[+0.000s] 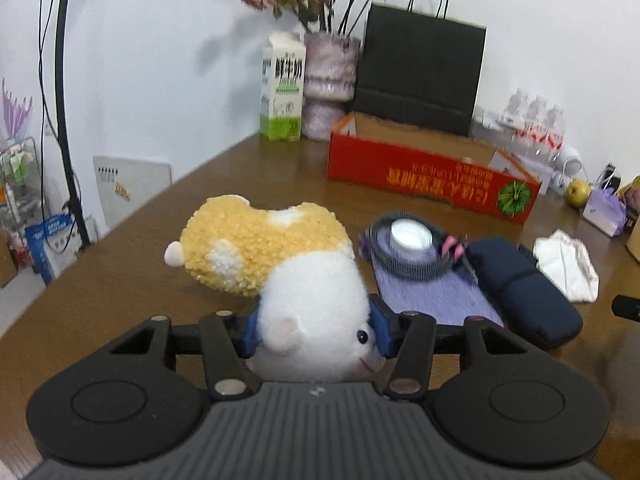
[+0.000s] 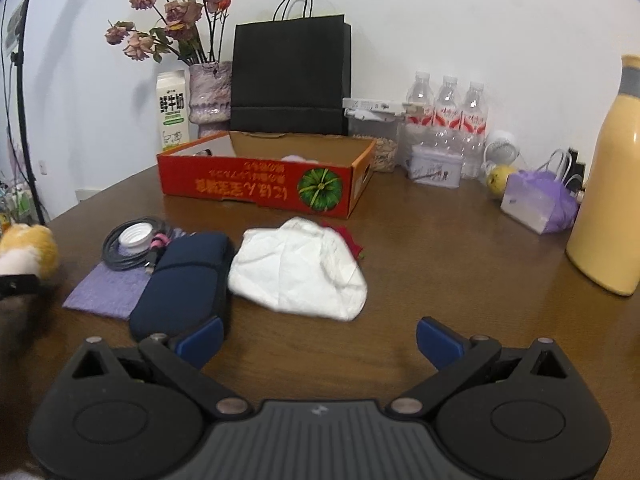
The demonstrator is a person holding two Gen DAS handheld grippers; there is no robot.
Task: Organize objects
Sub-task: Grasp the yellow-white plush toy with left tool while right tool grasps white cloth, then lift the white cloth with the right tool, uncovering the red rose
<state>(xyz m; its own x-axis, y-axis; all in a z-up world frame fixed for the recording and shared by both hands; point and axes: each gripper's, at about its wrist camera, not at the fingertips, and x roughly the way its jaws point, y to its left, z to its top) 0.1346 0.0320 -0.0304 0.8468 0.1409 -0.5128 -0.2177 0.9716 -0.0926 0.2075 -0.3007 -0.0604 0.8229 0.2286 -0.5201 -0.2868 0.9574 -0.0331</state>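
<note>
Gripping the plush hamster [image 1: 276, 256] by its white head, your left gripper [image 1: 314, 334] has both blue pads pressed into the fluff on either side, and the yellow body trails forward from the jaws toward the counter [image 1: 140, 280]. You can tell the toy is light and very soft: the pile bulges around the pads, so the hold is a squeeze on stuffing, not on anything firm. It will likely sag and swing from the head; a grip across the fuller yellow body would probably be steadier, though whether it is lifted clear of the wood now you cannot say.

Ahead and to the right of those jaws lies a purple cloth [image 1: 436, 296] carrying a coiled cable [image 1: 412, 268] and a white cap [image 1: 412, 236], with a navy pouch [image 1: 520, 288] just beside it. Farther ahead stands the red cardboard box [image 1: 432, 176], open on top, which looks like the natural place to gather things.

Your right gripper [image 2: 320, 342] hangs with its jaws spread wide and nothing between them. Its left pad sits just beside the near end of the pouch; straight ahead is the crumpled white cloth [image 2: 300, 268], limp and easy to pinch at a fold, half covering something red [image 2: 352, 244] you cannot identify.
</note>
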